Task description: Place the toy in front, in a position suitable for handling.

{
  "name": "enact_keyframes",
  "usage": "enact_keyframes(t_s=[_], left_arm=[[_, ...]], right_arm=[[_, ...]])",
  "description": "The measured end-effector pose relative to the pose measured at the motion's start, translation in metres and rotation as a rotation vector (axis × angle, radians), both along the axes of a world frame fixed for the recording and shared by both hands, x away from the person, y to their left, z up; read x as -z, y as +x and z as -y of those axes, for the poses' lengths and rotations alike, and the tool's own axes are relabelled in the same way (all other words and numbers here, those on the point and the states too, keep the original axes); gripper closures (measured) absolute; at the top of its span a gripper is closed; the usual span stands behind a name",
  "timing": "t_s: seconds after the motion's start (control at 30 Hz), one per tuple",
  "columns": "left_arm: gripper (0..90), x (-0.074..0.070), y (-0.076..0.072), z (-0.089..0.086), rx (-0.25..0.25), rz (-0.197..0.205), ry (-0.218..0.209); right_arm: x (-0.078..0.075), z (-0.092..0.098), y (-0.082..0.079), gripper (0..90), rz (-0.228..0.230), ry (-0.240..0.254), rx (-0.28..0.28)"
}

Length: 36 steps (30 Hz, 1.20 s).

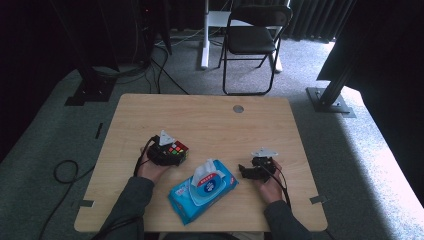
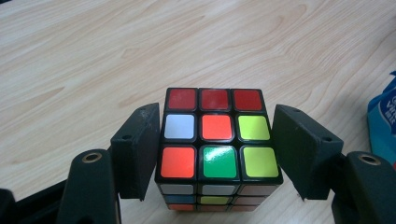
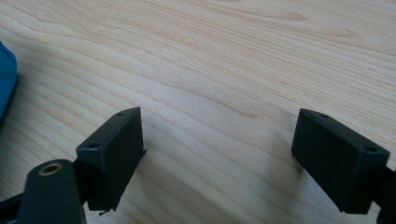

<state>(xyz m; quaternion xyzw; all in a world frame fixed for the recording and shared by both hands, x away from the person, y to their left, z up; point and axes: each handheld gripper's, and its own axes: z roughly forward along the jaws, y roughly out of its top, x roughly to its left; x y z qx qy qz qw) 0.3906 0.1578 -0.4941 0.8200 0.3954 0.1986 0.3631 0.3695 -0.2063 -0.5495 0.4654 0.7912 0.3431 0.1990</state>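
At left of centre in the high view, the left gripper (image 1: 170, 152) is clamped on the puzzle cube (image 1: 178, 149). Lower centre lies a blue wipes pack (image 1: 202, 192), one wipe sticking from its flap. At right, the right gripper (image 1: 245, 170) has its jaws apart over bare table (image 1: 225, 125).

The cube (image 2: 218, 140) shows red, white, orange, yellow and green stickers on black; the wipes pack (image 1: 202, 191) is blue with a white flap; the table (image 1: 210, 120) is pale woodgrain.

**Surfaces and finishes**

The counter (image 2: 93, 56) is pale wood-grain, smooth and matt. The cube (image 2: 218, 137) is black plastic with glossy coloured stickers. The jaws are matt black plastic. The wipes pack (image 1: 202, 191) is shiny blue film.
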Motion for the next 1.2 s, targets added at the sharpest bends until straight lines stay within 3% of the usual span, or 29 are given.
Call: enact_keyframes(t_s=[0.47, 1.2], left_arm=[[34.5, -0.011, 0.020, 0.025, 0.030, 0.016, 0.000], [34.5, -0.009, 0.039, 0.059, 0.047, 0.005, 0.011]], right_arm=[[0.000, 0.000, 0.000, 16.4, 0.000, 0.001, 0.001], [0.000, 0.000, 0.000, 16.4, 0.001, -0.001, -0.001]])
